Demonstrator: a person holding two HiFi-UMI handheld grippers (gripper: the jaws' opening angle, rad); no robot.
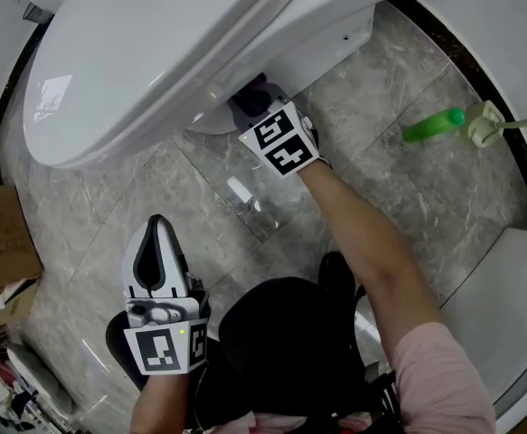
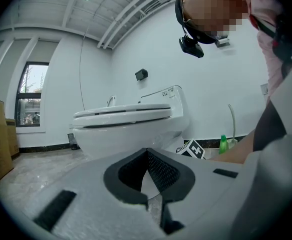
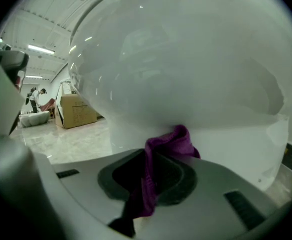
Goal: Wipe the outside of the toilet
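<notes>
My right tongs (image 1: 261,108) are clenched on a crumpled purple cloth (image 1: 252,90). In the right gripper view the cloth (image 3: 170,143) runs up between the two dark pads of these tongs (image 3: 151,176). Its bunched top spills out past the tips, and a darker tail hangs back towards me.

Straight ahead of the right tongs is the white glossy ceramic toilet (image 1: 155,61). Its curved bowl fills almost the whole of the right gripper view (image 3: 186,69). The bunched end of the cloth touches the bowl's underside, beneath the closed seat and lid, and my bare forearm reaches out behind the tongs.

My left tongs (image 1: 159,229) are clenched on nothing. In the left gripper view their tips meet at a point (image 2: 147,151), with only bare floor showing in the gap behind. They hang low over the grey veined marble floor (image 1: 381,188), well apart from the toilet, and point towards it. From there the toilet (image 2: 130,121) stands whole ahead of them, lid down.

A green plastic bottle (image 1: 433,125) lies on the floor off to the right of the right tongs, well apart from them. The same bottle (image 2: 223,144) shows beyond the left tongs, near the wall. A brown cardboard box (image 1: 1,238) sits to the left of the left tongs.
</notes>
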